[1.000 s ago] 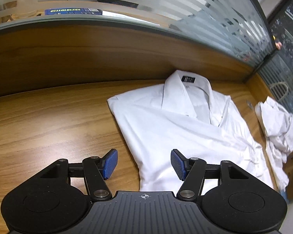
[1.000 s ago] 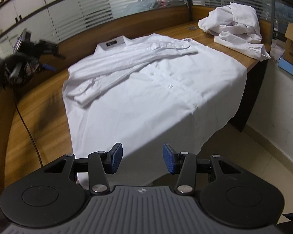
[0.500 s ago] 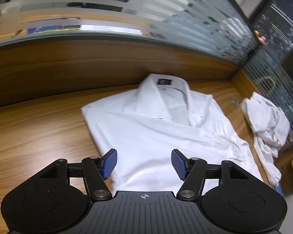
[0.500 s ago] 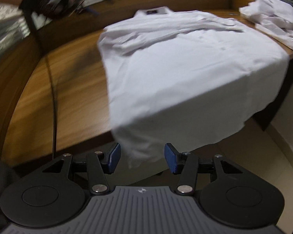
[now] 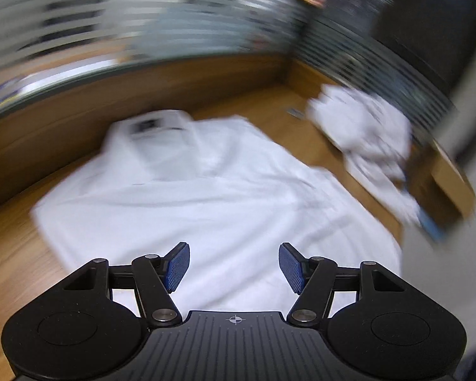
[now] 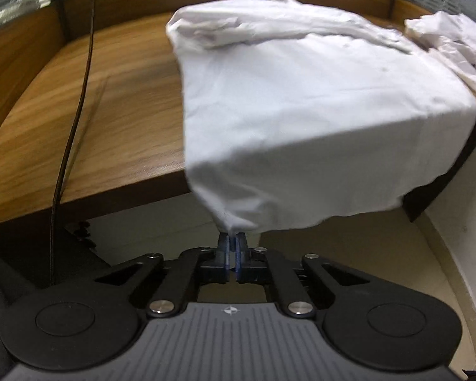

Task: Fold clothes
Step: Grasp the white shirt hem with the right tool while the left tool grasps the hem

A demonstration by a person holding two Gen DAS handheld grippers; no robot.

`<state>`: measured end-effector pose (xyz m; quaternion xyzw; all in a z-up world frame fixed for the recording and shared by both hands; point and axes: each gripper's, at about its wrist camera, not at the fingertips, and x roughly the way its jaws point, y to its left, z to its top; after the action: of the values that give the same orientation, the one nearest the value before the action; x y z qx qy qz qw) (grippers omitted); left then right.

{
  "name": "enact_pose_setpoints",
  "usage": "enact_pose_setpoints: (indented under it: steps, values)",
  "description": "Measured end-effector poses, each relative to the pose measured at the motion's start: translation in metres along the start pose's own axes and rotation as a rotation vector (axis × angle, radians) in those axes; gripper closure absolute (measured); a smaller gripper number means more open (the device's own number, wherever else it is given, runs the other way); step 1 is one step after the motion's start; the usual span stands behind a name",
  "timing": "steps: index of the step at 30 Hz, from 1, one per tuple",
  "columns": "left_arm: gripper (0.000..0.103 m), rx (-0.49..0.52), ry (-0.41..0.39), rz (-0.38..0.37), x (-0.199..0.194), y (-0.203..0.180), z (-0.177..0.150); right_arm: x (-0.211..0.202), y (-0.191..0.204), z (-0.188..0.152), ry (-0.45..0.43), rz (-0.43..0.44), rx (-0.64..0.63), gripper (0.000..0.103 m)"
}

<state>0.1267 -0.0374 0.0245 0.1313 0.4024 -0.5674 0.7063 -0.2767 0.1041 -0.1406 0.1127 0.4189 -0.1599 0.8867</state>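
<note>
A white collared shirt (image 6: 301, 101) lies spread on the wooden desk (image 6: 111, 127), collar at the far side, its hem hanging over the front edge. My right gripper (image 6: 232, 241) is shut on the shirt's lower left hem corner, just below the desk's edge. In the blurred left wrist view the same shirt (image 5: 206, 197) fills the middle. My left gripper (image 5: 234, 265) hovers open above the shirt's lower part, with nothing between its blue pads (image 5: 176, 266).
A crumpled pile of white clothes (image 5: 368, 133) lies at the desk's far right corner (image 6: 453, 38). A dark cable (image 6: 79, 95) runs down over the desk's left part. A frosted glass partition (image 5: 142, 31) backs the desk. Pale floor (image 6: 365, 254) lies below the front edge.
My right gripper dropped to the hanging hem and closed on its corner. My left gripper swept right across the shirt, from its left edge to above its middle, staying open.
</note>
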Motion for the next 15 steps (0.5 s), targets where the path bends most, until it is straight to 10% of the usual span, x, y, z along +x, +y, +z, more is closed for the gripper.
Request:
enact_pose_setpoints:
  steps: [15]
  values:
    - [0.038, 0.967, 0.529, -0.617, -0.013, -0.178, -0.132, -0.097, -0.043, 0.040, -0.134, -0.048, 0.075, 0.101]
